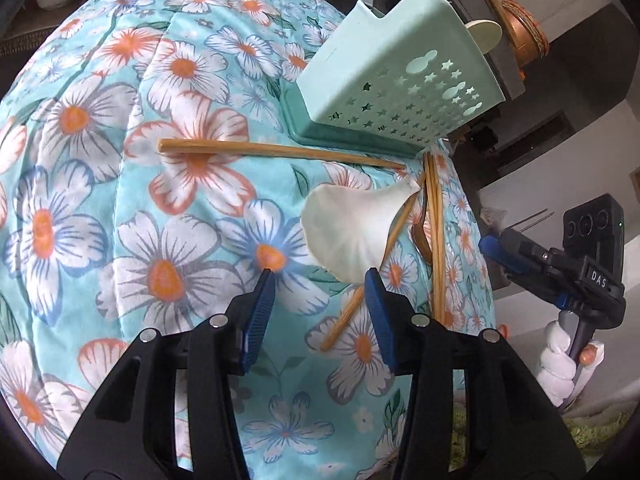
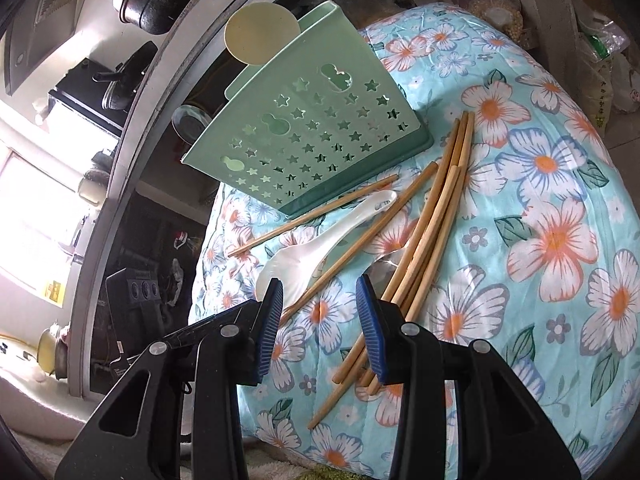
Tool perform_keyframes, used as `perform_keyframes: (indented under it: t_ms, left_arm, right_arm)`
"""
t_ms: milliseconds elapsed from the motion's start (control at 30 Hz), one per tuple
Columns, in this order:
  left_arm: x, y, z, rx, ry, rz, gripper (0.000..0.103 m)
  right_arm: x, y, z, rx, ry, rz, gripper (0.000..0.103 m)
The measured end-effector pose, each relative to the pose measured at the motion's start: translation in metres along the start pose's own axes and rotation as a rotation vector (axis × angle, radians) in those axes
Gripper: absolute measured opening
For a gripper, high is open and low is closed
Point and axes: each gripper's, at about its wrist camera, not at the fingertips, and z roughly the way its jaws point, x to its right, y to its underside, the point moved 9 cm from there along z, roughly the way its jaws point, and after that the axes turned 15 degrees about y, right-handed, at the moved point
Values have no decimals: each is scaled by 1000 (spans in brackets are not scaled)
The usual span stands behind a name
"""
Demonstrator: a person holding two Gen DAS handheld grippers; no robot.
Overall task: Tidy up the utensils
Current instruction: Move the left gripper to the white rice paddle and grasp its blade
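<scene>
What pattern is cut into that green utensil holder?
Small stars plus a few gourd-shaped holes in the mint-green utensil holder, clearest in the right wrist view.

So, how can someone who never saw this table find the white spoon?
Start at the green holder with star-shaped holes, standing on the flowered cloth. Just in front of its base lies a heap of bamboo chopsticks. The white spoon lies among them, the only glossy white, broad-bowled piece.
</scene>
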Motion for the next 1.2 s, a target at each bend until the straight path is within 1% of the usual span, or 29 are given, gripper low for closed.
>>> perform_keyframes:
  t_ms: [167, 367, 433, 600, 733, 900, 1033, 1200]
  left_arm:
    - [-6, -8, 8, 7, 83, -73, 41]
    - [-16, -14, 13, 32, 152, -165, 28]
    - [-20, -15, 16, 37, 147, -188, 21]
    - [-23, -19, 21, 56, 99, -191, 10]
    - [-20, -23, 20, 67, 57, -160, 9]
    - [-18, -35, 11, 95, 26, -136, 7]
    - [-18, -42, 4, 111, -12, -100, 7]
    - [-17, -46, 1, 120, -33, -73, 7]
  right_arm:
    - [1, 1, 6, -17, -2, 10, 38]
    - [4, 0, 9, -20, -8, 32, 38]
    - [4, 2, 11, -26, -17, 40, 38]
    - [7, 3, 12, -33, -24, 49, 38]
    - [9, 3, 10, -25, -19, 44, 38]
    - [3, 8, 9, -25, -22, 12, 38]
    - [-13, 18, 17, -56, -53, -32, 38]
    - [-30, 29, 34, -122, -83, -63, 38]
